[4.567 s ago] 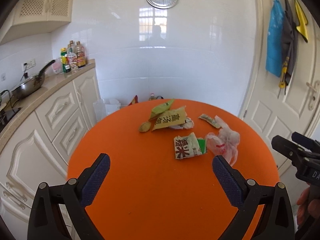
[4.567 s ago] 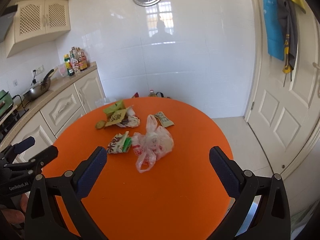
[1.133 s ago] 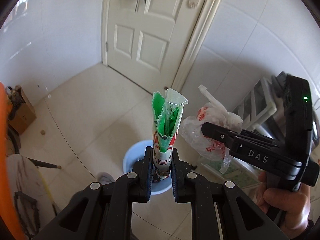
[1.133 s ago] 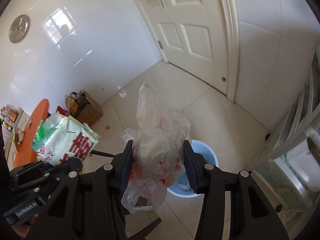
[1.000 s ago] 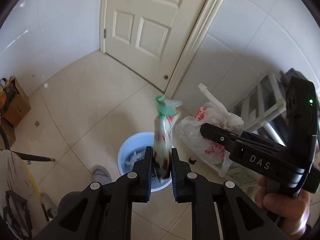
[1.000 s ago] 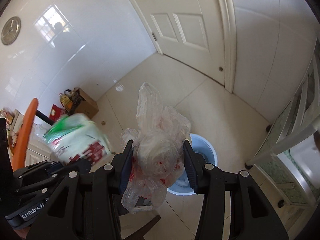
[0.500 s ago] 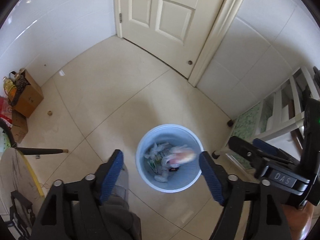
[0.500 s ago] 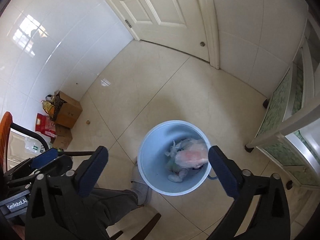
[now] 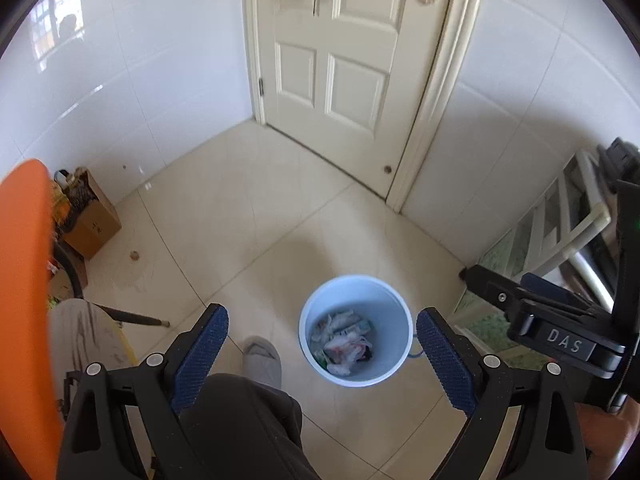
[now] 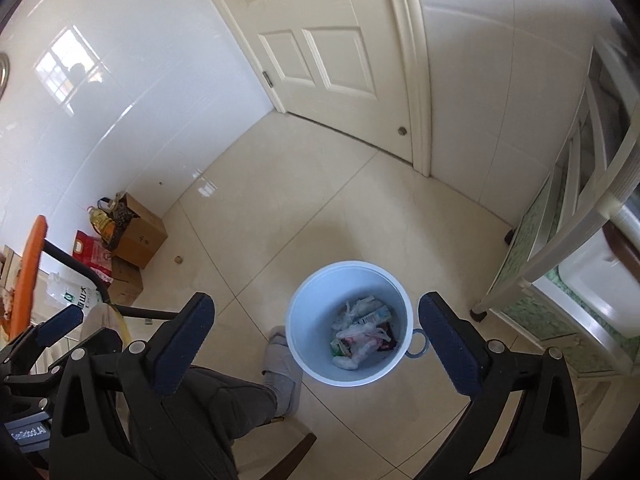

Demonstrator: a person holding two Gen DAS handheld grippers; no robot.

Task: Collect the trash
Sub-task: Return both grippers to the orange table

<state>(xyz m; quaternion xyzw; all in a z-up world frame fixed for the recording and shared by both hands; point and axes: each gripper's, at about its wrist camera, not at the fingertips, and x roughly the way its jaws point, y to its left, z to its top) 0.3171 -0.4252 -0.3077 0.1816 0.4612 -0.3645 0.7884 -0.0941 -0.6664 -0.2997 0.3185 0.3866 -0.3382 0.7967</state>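
Cream tiled floor (image 9: 248, 216) with a pale blue bin (image 9: 394, 368) of wrappers (image 9: 344, 344) before a white door (image 9: 332, 60) — left gripper (image 9: 322, 356) opening, empty; right gripper (image 10: 316, 344) spread wide, empty.

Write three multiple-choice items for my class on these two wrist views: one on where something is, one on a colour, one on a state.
1. Where does the crumpled trash lie?
A. on the floor tiles
B. inside the bin
C. in the cardboard box

2. What colour is the bin?
A. light blue
B. red
C. black

3. What does the right hand-held gripper hold?
A. a plastic bag
B. a snack packet
C. nothing

Key: 1 B, the crumpled trash sits at the bottom of the bin. 2 A, its wall and rim are pale blue in both views. 3 C, the right hand-held gripper shows only the bin and floor between its wide-apart fingers.
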